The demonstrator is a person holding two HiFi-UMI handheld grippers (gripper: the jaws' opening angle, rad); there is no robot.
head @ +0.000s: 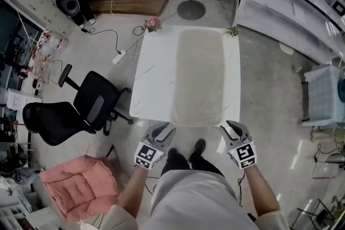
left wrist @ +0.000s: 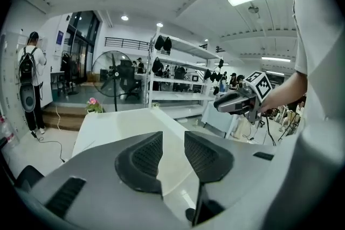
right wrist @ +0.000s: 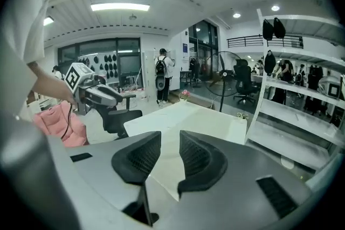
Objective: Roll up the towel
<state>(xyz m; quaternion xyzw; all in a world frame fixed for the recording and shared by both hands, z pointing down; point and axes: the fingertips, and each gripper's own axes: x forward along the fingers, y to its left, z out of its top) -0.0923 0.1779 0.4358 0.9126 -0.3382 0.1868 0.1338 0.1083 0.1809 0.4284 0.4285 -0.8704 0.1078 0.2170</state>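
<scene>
Towel (head: 198,75) lies flat on white tabletop (head: 153,78). Left tool (head: 161,129) and right tool (head: 233,127) at near edge, jaws apart, empty. Black chair (head: 89,107) and pink cushion (head: 81,183) to the left.

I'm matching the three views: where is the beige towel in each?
Head view: beige towel lies centre, right half of white table.
Left gripper view: centre, beyond the jaws.
Right gripper view: centre, beyond the jaws.
Shared landmark: pink potted flower at the table's far corner.
</scene>
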